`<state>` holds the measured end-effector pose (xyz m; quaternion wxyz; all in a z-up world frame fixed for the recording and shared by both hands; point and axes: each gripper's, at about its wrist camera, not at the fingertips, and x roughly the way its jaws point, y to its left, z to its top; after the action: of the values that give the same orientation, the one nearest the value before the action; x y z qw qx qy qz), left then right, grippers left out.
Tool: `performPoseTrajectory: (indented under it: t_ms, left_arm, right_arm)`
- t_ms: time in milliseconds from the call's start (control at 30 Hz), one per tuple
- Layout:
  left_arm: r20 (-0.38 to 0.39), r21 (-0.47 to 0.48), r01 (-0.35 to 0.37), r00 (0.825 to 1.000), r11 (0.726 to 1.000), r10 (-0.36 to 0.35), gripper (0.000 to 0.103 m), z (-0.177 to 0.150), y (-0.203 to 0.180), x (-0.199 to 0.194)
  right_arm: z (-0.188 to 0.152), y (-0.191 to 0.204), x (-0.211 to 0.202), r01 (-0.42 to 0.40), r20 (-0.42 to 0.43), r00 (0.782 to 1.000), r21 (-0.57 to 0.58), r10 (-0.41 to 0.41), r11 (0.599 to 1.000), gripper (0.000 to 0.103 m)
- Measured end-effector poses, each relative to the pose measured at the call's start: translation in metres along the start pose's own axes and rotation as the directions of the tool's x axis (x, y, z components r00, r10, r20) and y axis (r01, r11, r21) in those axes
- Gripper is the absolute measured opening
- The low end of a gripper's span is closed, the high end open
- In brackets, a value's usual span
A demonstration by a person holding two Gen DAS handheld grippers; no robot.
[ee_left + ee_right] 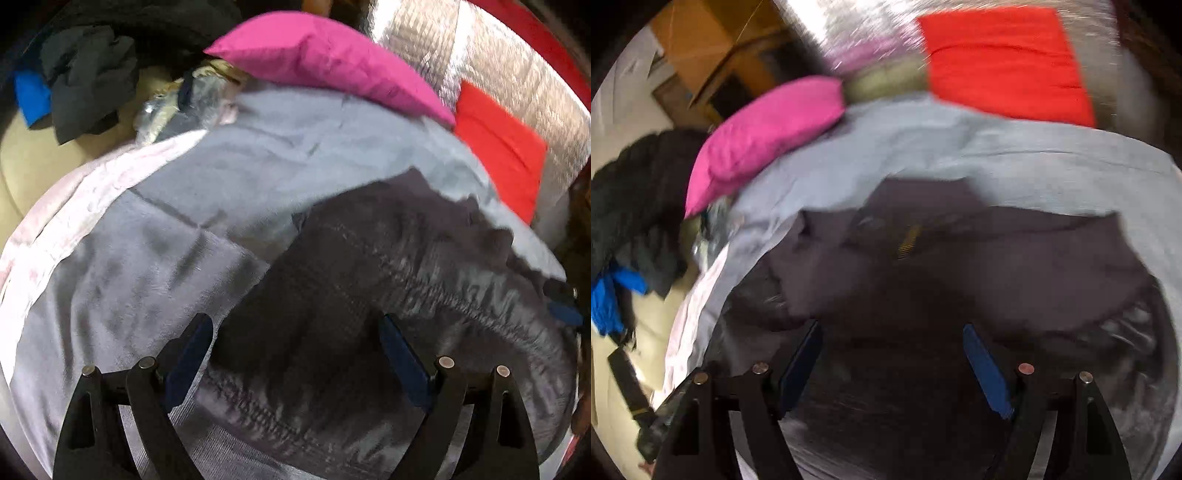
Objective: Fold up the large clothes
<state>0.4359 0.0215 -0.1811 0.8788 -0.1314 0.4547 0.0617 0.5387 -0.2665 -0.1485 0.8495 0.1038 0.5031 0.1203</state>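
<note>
A dark charcoal garment (369, 258) with a gathered elastic band lies bunched on a grey-blue sheet (221, 166). My left gripper (295, 321) hovers over it, jaws wide apart with nothing between the blue pads. In the right wrist view the same dark garment (923, 266) shows a small yellow label (908, 240) and spreads over the sheet (960, 147). My right gripper (892, 328) is above it, open, with nothing gripped. The picture is blurred by motion.
A pink pillow (325, 62) (768, 129) and a red pillow (498, 147) (1008, 62) lie at the sheet's far edge, against a silver foil wall (498, 48). A pile of dark clothes (88, 77) (635, 192) with a blue piece (31, 96) sits to the left. Wooden furniture (713, 55) stands behind.
</note>
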Motion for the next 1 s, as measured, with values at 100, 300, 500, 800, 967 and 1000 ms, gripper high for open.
performPoseTrajectory:
  t_ms: [100, 300, 500, 800, 967, 1000]
  left_arm:
    - [-0.012, -0.024, 0.01, 1.0, 1.0, -0.01, 0.091, 0.001, 0.002, -0.001]
    - [-0.04, -0.049, 0.044, 0.998, 0.998, -0.046, 0.091, 0.005, 0.009, 0.005]
    - [0.078, -0.077, 0.051, 0.996, 0.996, -0.045, 0.091, 0.014, 0.019, -0.02]
    - [-0.061, -0.037, -0.011, 0.998, 0.999, 0.009, 0.092, 0.014, 0.028, 0.009]
    - [-0.049, -0.02, -0.04, 0.998, 0.999, 0.039, 0.092, 0.013, 0.03, 0.005]
    - [-0.049, -0.016, -0.047, 0.998, 0.999, 0.046, 0.092, 0.012, 0.029, 0.006]
  right_arm:
    - [0.006, 0.013, 0.028, 0.03, -0.103, 0.994, -0.009, -0.03, 1.0, 0.081]
    - [0.015, 0.023, 0.077, 0.327, -0.091, 0.94, -0.039, -0.329, 0.944, 0.018]
    - [0.035, -0.001, 0.059, 0.426, 0.082, 0.898, 0.087, -0.433, 0.901, 0.005]
    - [0.002, -0.091, -0.037, -0.007, 0.164, 0.985, 0.36, -0.056, 0.933, 0.008]
    - [-0.042, -0.163, -0.106, 0.186, 0.157, 0.951, 0.393, -0.265, 0.901, 0.013]
    - [-0.052, -0.182, -0.112, 0.204, 0.133, 0.951, 0.412, -0.281, 0.888, 0.016]
